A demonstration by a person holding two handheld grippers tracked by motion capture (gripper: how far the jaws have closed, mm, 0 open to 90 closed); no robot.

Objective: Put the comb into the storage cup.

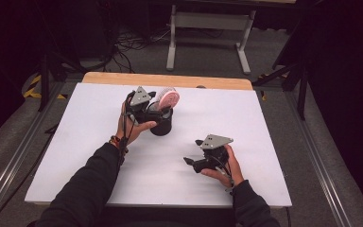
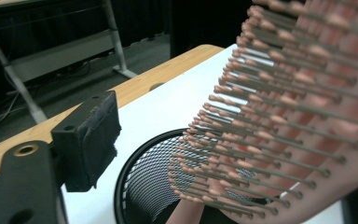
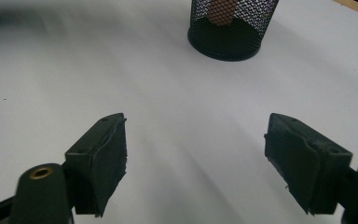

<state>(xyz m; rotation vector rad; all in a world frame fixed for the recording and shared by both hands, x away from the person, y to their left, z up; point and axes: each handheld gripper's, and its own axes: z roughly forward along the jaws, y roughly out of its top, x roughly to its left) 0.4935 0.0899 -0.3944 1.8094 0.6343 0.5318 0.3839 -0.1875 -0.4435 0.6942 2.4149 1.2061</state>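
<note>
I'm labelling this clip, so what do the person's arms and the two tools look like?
Both arms wear dark long sleeves; the left wrist carries a beaded bracelet. Each black tool, left tool and right tool, bears a grey three-cornered plate, trails thin black cables, and has black padded jaws with brass-coloured eyelets.

— Bearing everything: a table (image 1: 246, 123) with a white top, a strip of bare wood along the far edge.
— Directly on it?
— Just a black mesh cup (image 1: 162, 124), upright, left of centre toward the far side, well away from every edge.
— Around the cup?
— Bare white surface on all sides.
</note>
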